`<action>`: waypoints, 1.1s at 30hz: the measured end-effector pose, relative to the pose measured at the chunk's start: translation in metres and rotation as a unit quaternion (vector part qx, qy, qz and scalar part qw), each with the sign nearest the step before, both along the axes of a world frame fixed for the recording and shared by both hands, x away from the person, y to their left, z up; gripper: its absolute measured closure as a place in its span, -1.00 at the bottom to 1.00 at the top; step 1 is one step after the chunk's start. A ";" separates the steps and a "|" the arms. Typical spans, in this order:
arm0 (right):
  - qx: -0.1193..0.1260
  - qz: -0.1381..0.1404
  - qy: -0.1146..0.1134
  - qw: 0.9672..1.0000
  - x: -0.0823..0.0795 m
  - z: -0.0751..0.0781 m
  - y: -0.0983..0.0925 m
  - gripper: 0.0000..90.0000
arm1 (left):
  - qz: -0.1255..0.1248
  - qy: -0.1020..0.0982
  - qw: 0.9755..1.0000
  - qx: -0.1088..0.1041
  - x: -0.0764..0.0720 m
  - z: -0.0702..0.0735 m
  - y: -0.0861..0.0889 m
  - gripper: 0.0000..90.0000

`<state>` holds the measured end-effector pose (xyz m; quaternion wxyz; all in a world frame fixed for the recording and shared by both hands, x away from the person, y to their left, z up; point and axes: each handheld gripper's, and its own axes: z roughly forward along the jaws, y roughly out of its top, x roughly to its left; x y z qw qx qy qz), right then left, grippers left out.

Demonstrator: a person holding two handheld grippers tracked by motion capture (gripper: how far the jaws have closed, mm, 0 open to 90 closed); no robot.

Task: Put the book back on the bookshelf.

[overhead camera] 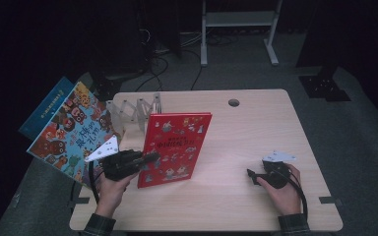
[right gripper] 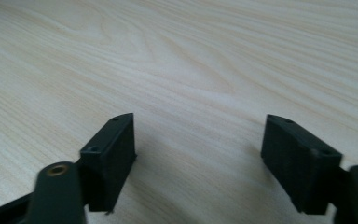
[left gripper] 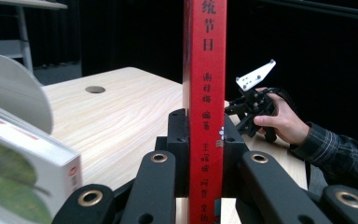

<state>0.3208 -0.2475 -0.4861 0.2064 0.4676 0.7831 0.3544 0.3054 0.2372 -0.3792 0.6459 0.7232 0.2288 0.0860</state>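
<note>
1. My left tongs (left gripper: 204, 140) are pinching the red book (left gripper: 205, 84) by its spine; the two black pads press on it from both sides, and the spine stands upright between them.
2. In the high view my left tongs (overhead camera: 145, 160) hold this red book (overhead camera: 174, 147) at its left edge, and the book stands tilted on the wooden table (overhead camera: 246, 123), with the front cover facing up toward the camera.
3. My right tongs (right gripper: 198, 158) are spread wide, and nothing is between the pads; below them I see bare wood of the table (right gripper: 177, 56).
4. In the high view my right tongs (overhead camera: 252, 176) are low over the table, at the right side near my edge, well apart from the red book.
5. Behind the red book there is a clear book rack (overhead camera: 133, 112) on the table.
6. Left of the rack, a colourful picture book (overhead camera: 71, 130) leans over the table's left edge, with a blue book (overhead camera: 42, 114) behind it.
</note>
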 end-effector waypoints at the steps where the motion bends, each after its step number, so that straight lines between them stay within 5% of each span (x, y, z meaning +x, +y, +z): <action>1: -0.001 -0.002 0.001 1.000 0.000 0.000 0.000 -0.54 | 0.001 0.001 1.000 0.000 -0.001 0.000 0.002 0.78; 14: -0.001 -0.010 0.004 1.000 0.001 0.000 0.000 -0.59 | 0.046 -0.001 0.999 -0.024 -0.023 0.005 0.050 0.78; 24: 0.000 -0.017 0.005 1.000 0.002 0.000 0.000 -0.58 | 0.092 -0.012 0.995 -0.038 -0.042 0.011 0.094 0.78; 33: 0.000 -0.021 0.005 1.000 0.002 0.000 -0.001 -0.58 | 0.151 -0.039 0.986 -0.051 -0.053 0.024 0.122 0.78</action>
